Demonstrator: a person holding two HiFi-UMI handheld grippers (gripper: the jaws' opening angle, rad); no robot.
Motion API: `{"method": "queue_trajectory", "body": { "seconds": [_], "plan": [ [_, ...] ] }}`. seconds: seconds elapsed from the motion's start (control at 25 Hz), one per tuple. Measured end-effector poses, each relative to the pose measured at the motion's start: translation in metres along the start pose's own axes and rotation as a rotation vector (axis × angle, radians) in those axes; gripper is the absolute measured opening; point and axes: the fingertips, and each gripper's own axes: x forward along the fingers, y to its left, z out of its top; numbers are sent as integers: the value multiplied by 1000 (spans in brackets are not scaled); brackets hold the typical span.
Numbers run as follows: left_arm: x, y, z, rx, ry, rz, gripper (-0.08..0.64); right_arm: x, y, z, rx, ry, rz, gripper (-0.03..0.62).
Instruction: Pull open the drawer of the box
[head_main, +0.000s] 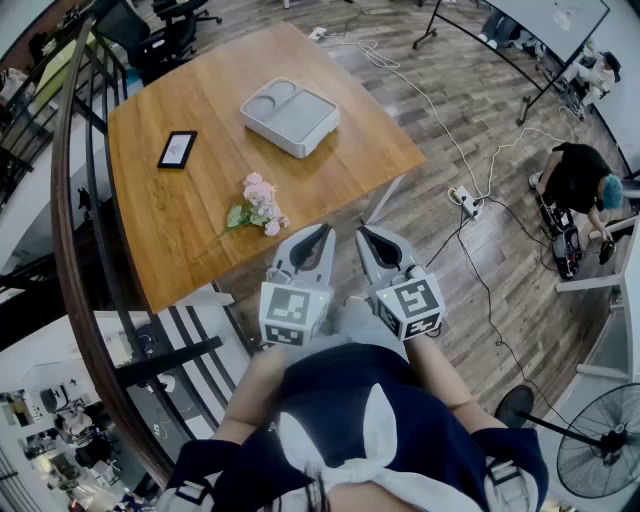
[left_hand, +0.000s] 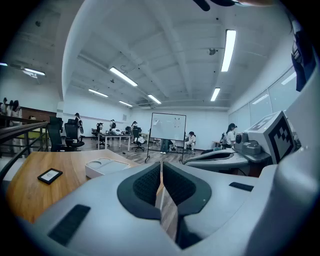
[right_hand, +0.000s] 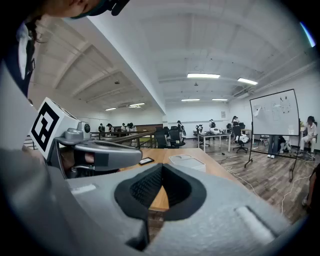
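1. Head view: the left gripper and right gripper are side by side close to the person's body, off the table's near edge. Both pairs of jaws are pressed together on nothing.
2. The box lies flat well beyond them. Its long axis runs from far-left to near-right, and which side carries the drawer cannot be told.
3. It rests on a wooden table, with a phone to its left and pink flowers nearer the grippers.
4. Around this are a plank floor with trailing cables, a curved railing at left and a fan at lower right.
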Motion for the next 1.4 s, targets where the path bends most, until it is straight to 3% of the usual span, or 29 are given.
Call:
{"method": "queue_trajectory", "body": {
  "seconds": [0.36,0.6,0.88,0.96,1.4],
  "plan": [
    [16,5,-16,-28,42,-13,31,10,-10,-3,37,-20,5,-3],
    [47,29,-20,-24,77,19,31,38,-37,-8,43,-5,25,-2],
    [106,63,-7,-41,86,65,32,84,-94,-11,166,23,74,0],
    [123,70,0,-46,80,70,31,99,-109,-9,184,29,94,58],
    [192,111,21,-31,73,133,32,169,-173,5,264,35,193,142]
  ]
}}
